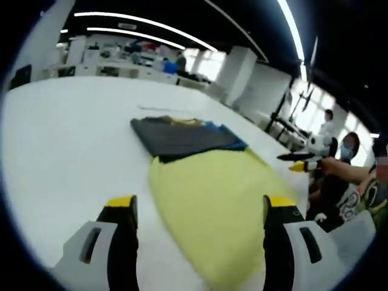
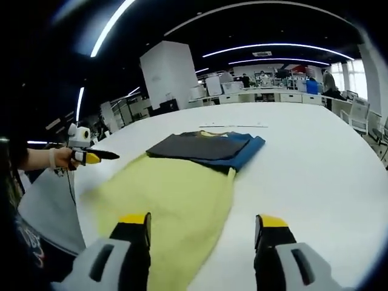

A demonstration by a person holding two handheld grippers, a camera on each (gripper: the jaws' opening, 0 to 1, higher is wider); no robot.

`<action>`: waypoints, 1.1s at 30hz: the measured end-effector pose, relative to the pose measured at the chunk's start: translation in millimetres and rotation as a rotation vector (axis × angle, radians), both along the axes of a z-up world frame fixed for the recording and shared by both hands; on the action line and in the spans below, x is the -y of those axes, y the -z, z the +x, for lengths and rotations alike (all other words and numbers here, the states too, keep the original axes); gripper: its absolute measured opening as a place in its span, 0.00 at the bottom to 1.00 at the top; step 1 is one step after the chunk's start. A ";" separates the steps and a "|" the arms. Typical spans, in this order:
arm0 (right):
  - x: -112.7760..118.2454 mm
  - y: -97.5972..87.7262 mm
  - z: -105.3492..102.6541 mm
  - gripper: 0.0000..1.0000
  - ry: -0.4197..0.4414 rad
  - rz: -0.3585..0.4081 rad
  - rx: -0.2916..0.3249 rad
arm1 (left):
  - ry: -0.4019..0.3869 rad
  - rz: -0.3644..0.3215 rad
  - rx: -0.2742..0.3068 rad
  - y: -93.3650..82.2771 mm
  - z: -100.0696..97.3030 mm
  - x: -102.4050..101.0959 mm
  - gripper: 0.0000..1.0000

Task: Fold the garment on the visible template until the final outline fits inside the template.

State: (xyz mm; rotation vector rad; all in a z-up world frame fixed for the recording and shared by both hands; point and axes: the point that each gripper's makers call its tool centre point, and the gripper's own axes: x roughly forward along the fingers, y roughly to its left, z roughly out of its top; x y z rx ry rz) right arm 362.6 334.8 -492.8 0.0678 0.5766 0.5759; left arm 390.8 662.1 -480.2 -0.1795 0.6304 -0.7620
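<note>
A pale yellow garment (image 1: 212,200) lies spread flat on the white table (image 1: 66,139). Its near part runs under and between the jaws of my left gripper (image 1: 200,236), which stands open and holds nothing. In the right gripper view the same yellow garment (image 2: 170,194) lies ahead and to the left. My right gripper (image 2: 202,242) is open over its near edge, with nothing in it. Each gripper shows side-on in the other's view, held in a hand: the right gripper (image 1: 298,161) and the left gripper (image 2: 94,156).
A folded stack of dark grey and blue garments (image 1: 182,136) (image 2: 206,147) lies just past the yellow one. A thin strip (image 2: 233,126) lies on the table beyond it. A person (image 1: 342,176) sits at the table's edge. Office desks stand behind.
</note>
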 end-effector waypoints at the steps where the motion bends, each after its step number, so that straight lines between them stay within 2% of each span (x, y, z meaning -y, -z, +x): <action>1: 0.2 0.5 -4.3 0.66 -0.005 -0.003 -0.005 | -0.010 0.000 -0.020 1.7 -6.9 -4.7 0.79; 3: 2.6 3.2 -12.4 0.66 -0.008 -0.018 -0.010 | -0.027 -0.021 -0.064 3.6 -18.5 -9.6 0.77; 4: 4.0 4.7 -15.1 0.66 -0.006 -0.022 -0.015 | -0.039 -0.016 -0.107 7.1 -26.6 -12.9 0.76; 7: 7.0 6.9 -21.5 0.65 0.000 -0.021 -0.025 | -0.034 -0.001 -0.093 6.3 -34.4 -15.7 0.75; 10: 9.1 9.5 -27.5 0.64 0.000 -0.018 -0.042 | -0.045 0.023 -0.117 9.1 -41.6 -19.7 0.72; 13: 7.9 12.4 -39.1 0.61 -0.034 -0.041 -0.071 | -0.033 0.047 -0.135 9.7 -49.4 -19.2 0.69; 14: 7.6 12.6 -41.6 0.60 -0.042 -0.052 -0.070 | -0.027 0.055 -0.153 11.1 -52.9 -19.1 0.68; 15: 6.3 12.5 -46.2 0.59 -0.059 -0.065 -0.071 | -0.021 0.081 -0.197 15.6 -60.1 -20.9 0.68; 16: 5.1 13.1 -50.2 0.58 -0.067 -0.067 -0.080 | -0.017 0.088 -0.203 17.1 -62.1 -20.4 0.68; 18: 6.0 16.7 -56.6 0.56 -0.077 -0.090 -0.103 | -0.018 0.111 -0.261 24.1 -70.9 -21.8 0.66; 20: 6.6 18.2 -62.2 0.50 -0.103 -0.130 -0.099 | -0.005 0.114 -0.276 26.9 -76.3 -18.7 0.59; 24: 4.3 22.0 -74.5 0.44 -0.132 -0.159 -0.128 | 0.015 0.079 -0.320 29.2 -87.3 -9.7 0.48; 25: 3.6 22.8 -76.6 0.42 -0.138 -0.159 -0.136 | -0.002 0.071 -0.349 31.6 -89.9 -9.6 0.48; 27: 2.4 26.1 -81.6 0.35 -0.147 -0.156 -0.160 | 0.002 0.069 -0.342 33.0 -90.9 -8.7 0.48; 28: 2.1 27.8 -83.7 0.33 -0.149 -0.154 -0.172 | -0.003 0.072 -0.371 34.5 -95.2 -9.6 0.44; 29: 1.7 29.4 -85.2 0.30 -0.149 -0.149 -0.183 | -0.002 0.070 -0.364 34.3 -94.0 -9.9 0.43; 32: 1.1 35.6 -89.5 0.27 -0.123 -0.116 -0.248 | -0.011 0.051 -0.391 34.9 -96.6 -10.5 0.41; 33: 1.6 36.2 -89.1 0.23 -0.122 -0.119 -0.246 | -0.009 0.045 -0.401 34.9 -98.2 -9.8 0.39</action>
